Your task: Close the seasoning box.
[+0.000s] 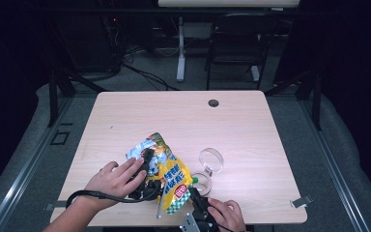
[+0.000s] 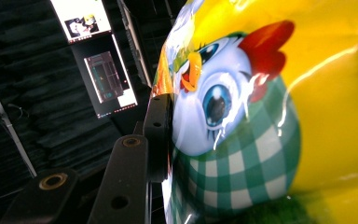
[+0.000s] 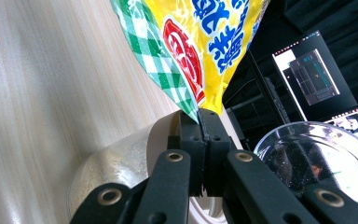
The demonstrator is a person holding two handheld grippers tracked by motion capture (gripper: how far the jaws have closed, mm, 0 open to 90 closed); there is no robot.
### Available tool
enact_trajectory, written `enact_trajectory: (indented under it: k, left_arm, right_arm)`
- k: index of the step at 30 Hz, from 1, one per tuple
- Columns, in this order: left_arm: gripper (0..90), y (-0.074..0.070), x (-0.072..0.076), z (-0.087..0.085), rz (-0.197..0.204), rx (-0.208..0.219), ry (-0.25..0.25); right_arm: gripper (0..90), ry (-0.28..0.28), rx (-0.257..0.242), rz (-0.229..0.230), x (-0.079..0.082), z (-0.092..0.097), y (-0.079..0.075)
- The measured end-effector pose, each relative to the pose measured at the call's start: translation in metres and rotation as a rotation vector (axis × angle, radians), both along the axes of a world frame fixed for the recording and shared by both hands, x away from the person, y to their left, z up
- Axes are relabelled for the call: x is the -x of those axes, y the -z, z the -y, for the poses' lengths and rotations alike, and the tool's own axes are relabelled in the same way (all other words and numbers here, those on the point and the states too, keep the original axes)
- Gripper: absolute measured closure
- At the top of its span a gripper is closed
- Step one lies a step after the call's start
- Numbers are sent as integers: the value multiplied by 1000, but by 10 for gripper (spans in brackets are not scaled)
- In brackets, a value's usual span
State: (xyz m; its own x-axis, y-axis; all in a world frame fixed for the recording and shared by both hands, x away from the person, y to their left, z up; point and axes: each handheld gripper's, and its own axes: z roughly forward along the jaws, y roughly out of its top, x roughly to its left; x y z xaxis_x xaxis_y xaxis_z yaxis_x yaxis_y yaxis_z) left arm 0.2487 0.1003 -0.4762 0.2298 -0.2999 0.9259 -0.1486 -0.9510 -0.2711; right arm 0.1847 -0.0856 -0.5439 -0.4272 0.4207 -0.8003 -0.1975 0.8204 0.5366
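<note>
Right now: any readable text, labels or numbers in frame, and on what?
Nothing can be quoted reliably.
Snack bag: large blue characters on yellow, too cropped and tilted to read.
Snack bag's red oval badge: white characters, blurred.
Same bag in the high view: print too small.
Background monitors: screen content illegible.

Shiny yellow snack bag [image 1: 166, 176] with a cartoon chicken, green-and-white check pattern and a red label. It's puffy, held up off the table near the front edge, tilted, one bottom corner pinched, its side squeezed.
</note>
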Motion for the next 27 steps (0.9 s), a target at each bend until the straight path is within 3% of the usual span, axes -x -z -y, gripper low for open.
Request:
enact_trajectory:
  k: [27]
  left_arm:
    - [683,-4,1,2,3,-35,2]
  right_arm:
    - [894,-6,-10,-7,0,-1,0]
